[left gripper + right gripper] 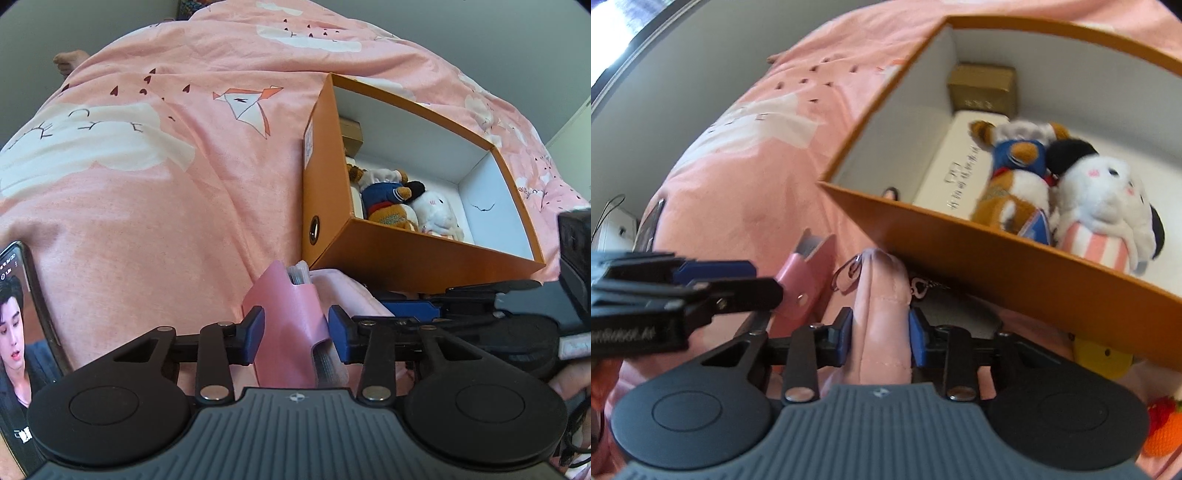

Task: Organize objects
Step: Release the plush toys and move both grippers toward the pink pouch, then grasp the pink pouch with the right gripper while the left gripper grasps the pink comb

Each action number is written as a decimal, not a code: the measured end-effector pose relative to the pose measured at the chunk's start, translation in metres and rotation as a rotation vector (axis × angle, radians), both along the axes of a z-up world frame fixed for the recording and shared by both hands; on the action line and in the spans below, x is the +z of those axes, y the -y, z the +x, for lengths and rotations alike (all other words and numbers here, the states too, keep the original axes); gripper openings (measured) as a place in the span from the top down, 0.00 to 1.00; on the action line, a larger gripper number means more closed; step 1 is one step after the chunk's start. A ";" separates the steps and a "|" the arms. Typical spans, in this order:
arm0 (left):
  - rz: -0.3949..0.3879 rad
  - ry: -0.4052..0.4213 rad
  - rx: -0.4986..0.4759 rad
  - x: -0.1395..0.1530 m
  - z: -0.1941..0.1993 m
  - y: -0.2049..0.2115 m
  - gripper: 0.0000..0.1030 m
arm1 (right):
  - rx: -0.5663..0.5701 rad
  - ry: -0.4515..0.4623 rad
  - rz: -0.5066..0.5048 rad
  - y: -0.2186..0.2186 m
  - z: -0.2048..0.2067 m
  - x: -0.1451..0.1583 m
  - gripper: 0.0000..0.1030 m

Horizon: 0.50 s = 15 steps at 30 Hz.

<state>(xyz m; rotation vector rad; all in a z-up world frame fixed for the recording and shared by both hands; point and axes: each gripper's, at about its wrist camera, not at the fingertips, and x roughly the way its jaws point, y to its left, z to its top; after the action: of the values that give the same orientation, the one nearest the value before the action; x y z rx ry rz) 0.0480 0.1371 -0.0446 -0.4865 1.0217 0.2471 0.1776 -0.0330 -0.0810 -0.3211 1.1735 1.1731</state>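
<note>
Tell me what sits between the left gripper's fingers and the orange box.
Only the pink card holder held in the left gripper, then a short strip of pink bedsheet before the orange box, per the left wrist view.

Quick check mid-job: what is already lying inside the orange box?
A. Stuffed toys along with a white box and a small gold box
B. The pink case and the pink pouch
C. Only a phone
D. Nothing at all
A: the right wrist view shows the orange box holding stuffed toys, a white box and a small gold box, while the pink case and pink pouch are outside, each between a tool's fingers.
</note>
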 end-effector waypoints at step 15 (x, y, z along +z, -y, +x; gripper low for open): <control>-0.134 -0.067 0.023 -0.012 0.010 -0.021 0.46 | 0.167 0.060 0.080 -0.010 -0.034 0.022 0.70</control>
<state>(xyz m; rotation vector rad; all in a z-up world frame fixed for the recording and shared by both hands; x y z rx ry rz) 0.0580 0.1586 -0.0564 -0.6147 1.1036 0.2173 0.1432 -0.0226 -0.0587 -0.3964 1.0597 1.3436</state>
